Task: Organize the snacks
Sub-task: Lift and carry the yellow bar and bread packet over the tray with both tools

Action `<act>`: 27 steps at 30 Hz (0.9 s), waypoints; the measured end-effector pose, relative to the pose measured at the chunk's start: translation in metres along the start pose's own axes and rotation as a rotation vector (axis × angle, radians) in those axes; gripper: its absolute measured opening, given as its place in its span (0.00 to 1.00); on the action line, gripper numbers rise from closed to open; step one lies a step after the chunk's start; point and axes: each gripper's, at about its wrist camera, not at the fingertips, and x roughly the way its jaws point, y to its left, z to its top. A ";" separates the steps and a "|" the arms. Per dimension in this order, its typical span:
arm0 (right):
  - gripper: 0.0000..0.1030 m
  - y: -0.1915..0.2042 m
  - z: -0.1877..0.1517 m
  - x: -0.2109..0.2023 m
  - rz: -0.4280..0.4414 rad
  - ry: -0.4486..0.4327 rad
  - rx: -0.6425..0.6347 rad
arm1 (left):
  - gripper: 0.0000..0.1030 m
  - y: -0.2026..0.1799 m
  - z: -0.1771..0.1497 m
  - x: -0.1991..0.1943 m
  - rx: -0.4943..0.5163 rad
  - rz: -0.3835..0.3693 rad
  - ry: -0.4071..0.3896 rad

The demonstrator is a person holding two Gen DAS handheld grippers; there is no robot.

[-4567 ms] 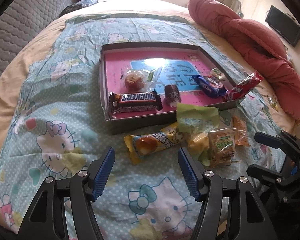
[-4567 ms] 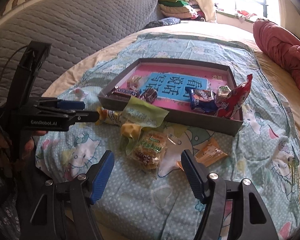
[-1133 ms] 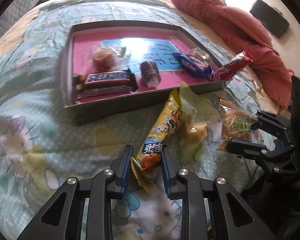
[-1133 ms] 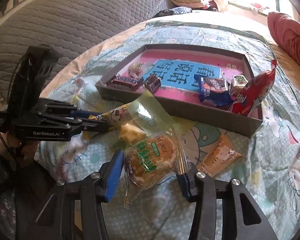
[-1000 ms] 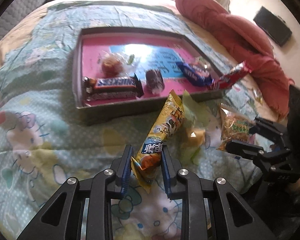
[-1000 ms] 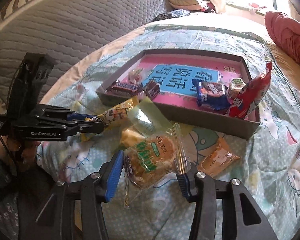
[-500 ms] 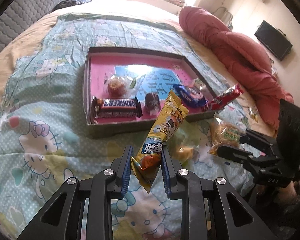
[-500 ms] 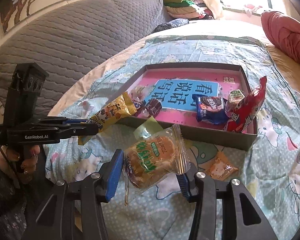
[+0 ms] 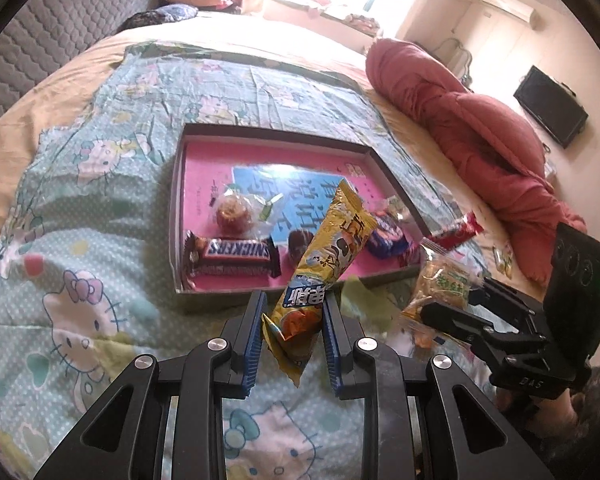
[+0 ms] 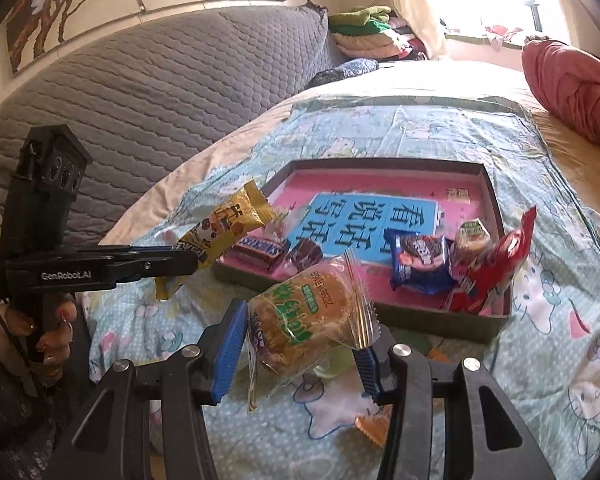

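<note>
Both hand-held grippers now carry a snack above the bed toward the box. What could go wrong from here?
1. The left hand-held gripper pinches the long yellow packet only near its lower end, so it may swing or slip out.
2. The right hand-held gripper holds the clear bread bag by loose plastic; it may slide.
3. The tray is crowded near its front, and the red packet leans on the rim; a drop there might knock it out.

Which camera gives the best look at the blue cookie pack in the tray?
The right wrist view: the blue cookie pack lies face-up and unobstructed in the tray. In the left wrist view the held yellow snack bag hides most of the blue cookie pack.
</note>
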 end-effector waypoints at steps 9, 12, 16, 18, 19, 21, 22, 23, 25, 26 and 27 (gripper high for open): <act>0.49 -0.016 0.014 0.004 -0.033 -0.048 0.026 | 0.27 0.001 0.016 0.002 -0.005 0.055 -0.084; 0.49 -0.022 0.021 0.002 -0.051 -0.078 0.038 | 0.27 0.002 0.021 0.010 -0.010 0.060 -0.084; 0.49 -0.032 0.027 0.003 -0.056 -0.094 0.070 | 0.27 0.001 0.026 0.018 0.004 0.072 -0.087; 0.49 -0.035 0.029 0.005 -0.055 -0.096 0.076 | 0.27 0.001 0.026 0.022 0.019 0.087 -0.085; 0.49 -0.036 0.031 0.007 -0.055 -0.096 0.076 | 0.27 0.001 0.026 0.025 0.023 0.092 -0.082; 0.49 -0.037 0.033 0.010 -0.057 -0.099 0.073 | 0.27 0.003 0.027 0.030 0.029 0.096 -0.073; 0.49 -0.037 0.035 0.011 -0.053 -0.099 0.073 | 0.27 0.004 0.027 0.032 0.031 0.103 -0.071; 0.49 -0.038 0.036 0.014 -0.052 -0.099 0.071 | 0.27 0.005 0.027 0.035 0.033 0.105 -0.067; 0.49 -0.038 0.038 0.017 -0.056 -0.098 0.064 | 0.27 0.008 0.026 0.039 0.027 0.113 -0.056; 0.49 -0.038 0.039 0.018 -0.055 -0.098 0.063 | 0.27 0.008 0.026 0.040 0.024 0.113 -0.052; 0.49 -0.038 0.040 0.019 -0.056 -0.098 0.063 | 0.27 0.009 0.026 0.041 0.023 0.112 -0.049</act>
